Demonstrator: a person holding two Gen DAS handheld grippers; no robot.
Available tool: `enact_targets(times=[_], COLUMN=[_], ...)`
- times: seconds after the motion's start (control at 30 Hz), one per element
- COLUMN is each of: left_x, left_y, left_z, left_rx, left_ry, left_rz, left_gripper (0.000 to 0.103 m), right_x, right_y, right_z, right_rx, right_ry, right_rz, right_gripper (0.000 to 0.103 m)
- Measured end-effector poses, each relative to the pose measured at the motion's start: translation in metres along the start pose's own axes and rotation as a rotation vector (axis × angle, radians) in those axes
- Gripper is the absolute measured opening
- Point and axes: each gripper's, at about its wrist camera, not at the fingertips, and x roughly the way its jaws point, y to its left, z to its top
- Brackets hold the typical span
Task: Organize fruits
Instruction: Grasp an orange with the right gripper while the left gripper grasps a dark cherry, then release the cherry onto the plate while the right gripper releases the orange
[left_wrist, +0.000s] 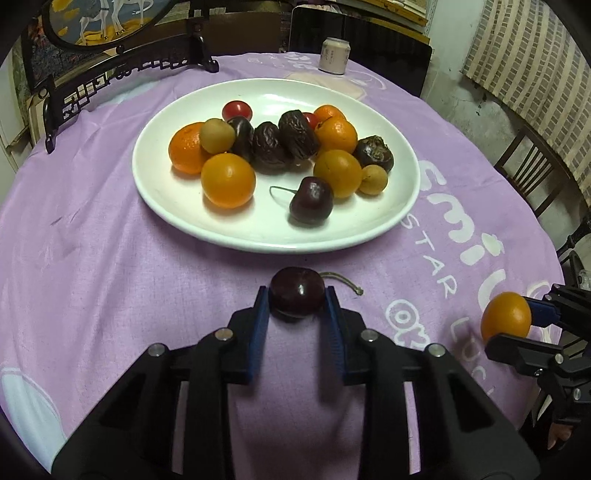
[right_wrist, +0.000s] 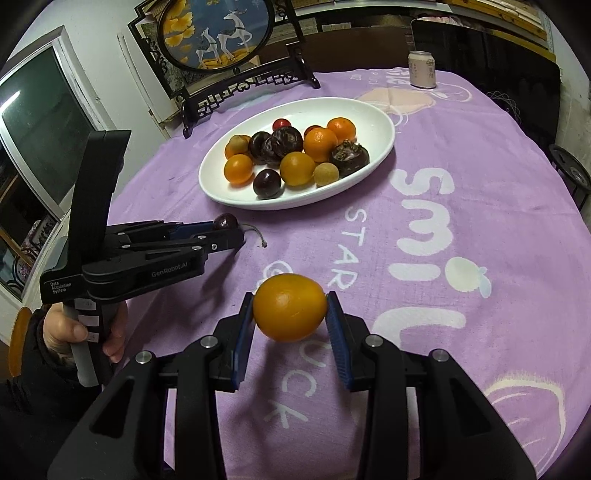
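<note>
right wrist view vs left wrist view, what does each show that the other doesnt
Only the right wrist view shows the person's hand on the left gripper's handle and the whole deer picture. Only the left wrist view shows a wooden chair beside the table. Both show the white plate of fruit, the can, the left gripper shut on a cherry and the right gripper shut on an orange.

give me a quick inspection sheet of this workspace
surface: table under a purple tablecloth with white lettering
job's things: white plate holding oranges, dark fruits, a cherry and small red and tan fruits
clutter: drink can at the far edge
grippers: left gripper shut on a dark cherry; right gripper shut on an orange
cables: nothing seen
surroundings: framed deer picture on a dark stand, chairs, a hand on the left gripper's handle
</note>
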Motion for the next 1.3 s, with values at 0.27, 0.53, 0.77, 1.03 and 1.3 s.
enact_targets(times=[0.27,0.53,0.77,1.03,1.3], left_x=[-0.045,-0.074,-0.069,-0.028,0.006], left_y=[-0.003,-0.003,0.008,0.025,0.035], left_z=[-0.009,0.004,0.072,0.135,0.149], left_rx=[-0.029,-0.024,-0.035,-0.103,-0.122], left_ry=[-0.087,-0.143,-0.177,-0.146,-0.098], left_rz=[-0.050,-0.046,0.017,0.048,0.042], left_gripper=[0.030,0.030,0.030,0.030,0.030], right_x=[0.003,-0.002,0.017,0.067,0.095], right_y=[0.004,0.019,0.020,0.001,-0.009], right_z=[0.001,0.027,0.096,0.151,0.161], right_rx=[-0.007,-0.060,-0.104,-0.079,-0.074], right_ry=[0.010,-0.025,-0.045,-0.048,-0.021], right_rz=[-0.002,-0.005,-0.043,-0.100,-0.082], right_gripper=[0.038,0.039,0.038,0.038,0.038])
